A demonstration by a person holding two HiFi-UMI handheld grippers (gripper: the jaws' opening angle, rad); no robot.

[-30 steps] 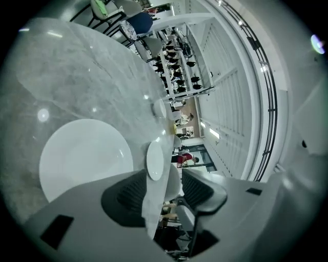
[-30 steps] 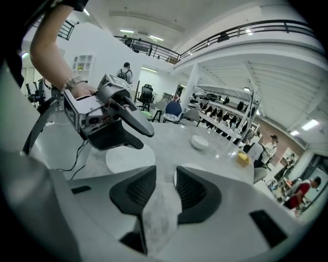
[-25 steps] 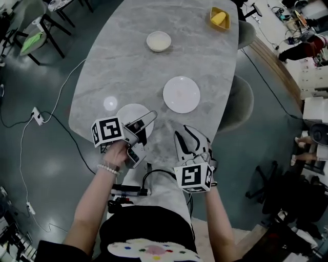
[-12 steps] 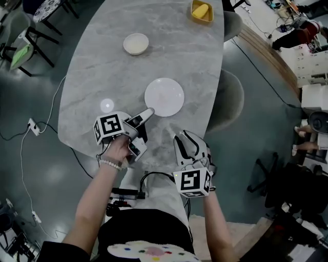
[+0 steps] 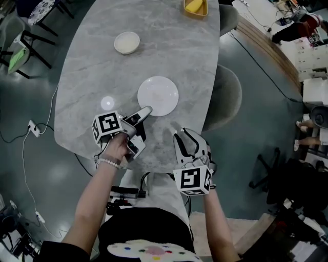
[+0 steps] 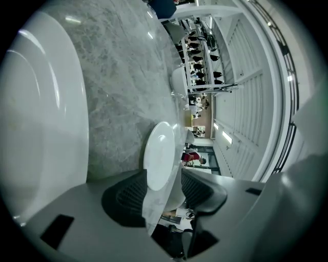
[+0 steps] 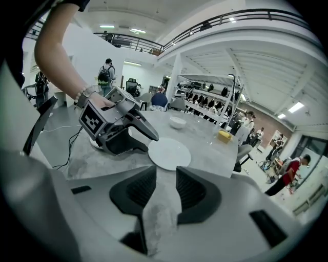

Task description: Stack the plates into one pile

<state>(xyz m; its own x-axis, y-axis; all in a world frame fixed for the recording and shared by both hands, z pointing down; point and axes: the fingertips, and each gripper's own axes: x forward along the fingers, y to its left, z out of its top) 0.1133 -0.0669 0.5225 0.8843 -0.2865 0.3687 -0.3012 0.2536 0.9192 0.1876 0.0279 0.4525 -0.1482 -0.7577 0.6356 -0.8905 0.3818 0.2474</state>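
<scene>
One white plate [image 5: 158,95] lies flat on the grey marble table [image 5: 97,66]; it also shows in the right gripper view [image 7: 169,152]. A second white plate [image 6: 41,117] fills the left of the left gripper view, right beside that gripper, which hides it from the head view. My left gripper [image 5: 143,128] [image 6: 164,189] is rolled on its side between the two plates. It is open, its jaws have just closed a little, and only the far plate [image 6: 161,156] shows through the gap. My right gripper [image 5: 188,140] [image 7: 166,187] hangs open and empty over the table's near edge.
A small white bowl [image 5: 126,42] and a yellow container [image 5: 195,6] stand farther up the table. A grey chair [image 5: 225,100] is at the table's right side. Cables and a power strip [image 5: 34,127] lie on the floor to the left.
Both grippers have moved forward over the table. The left one now covers the near plate, and its tip has come close to the far plate.
</scene>
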